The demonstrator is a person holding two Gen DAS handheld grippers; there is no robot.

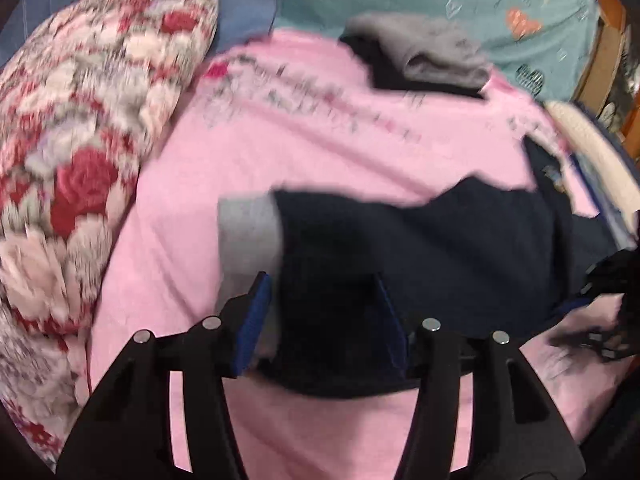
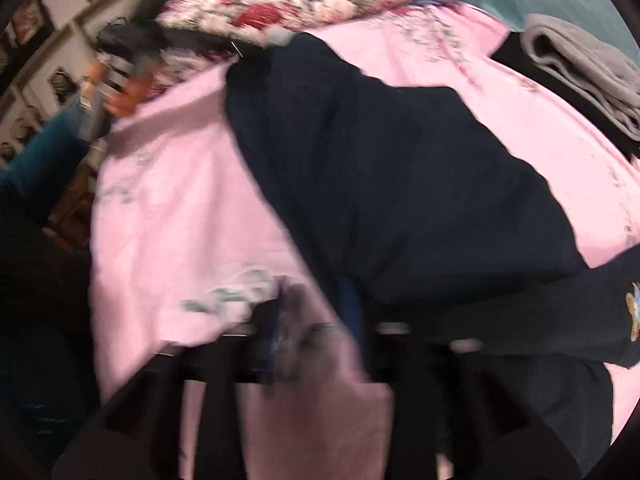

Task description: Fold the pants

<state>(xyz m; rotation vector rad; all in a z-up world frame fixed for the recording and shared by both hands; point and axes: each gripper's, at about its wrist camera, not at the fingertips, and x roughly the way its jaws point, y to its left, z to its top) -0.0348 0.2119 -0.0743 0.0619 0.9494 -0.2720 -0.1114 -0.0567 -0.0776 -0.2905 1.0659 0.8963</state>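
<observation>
Navy pants (image 1: pixel 440 240) with a grey cuff (image 1: pixel 248 228) lie across the pink sheet (image 1: pixel 320 140). My left gripper (image 1: pixel 322 312) stands open over the cuff end. Its blue pads (image 1: pixel 254 320) sit wide apart with the dark leg between them. In the right wrist view the pants (image 2: pixel 400 180) run from the far left gripper (image 2: pixel 160 44), held by a hand (image 2: pixel 128 96), down to the near right. A small badge (image 2: pixel 634 312) shows on them. My right gripper (image 2: pixel 316 316) is badly blurred at the pants' near edge, so how its jaws stand is unclear.
A rolled floral quilt (image 1: pixel 80 140) lies along the left of the bed. A folded grey garment (image 1: pixel 432 48) on something black sits at the far side, by a teal sheet (image 1: pixel 480 0). A wooden bed frame (image 1: pixel 604 52) bounds the right.
</observation>
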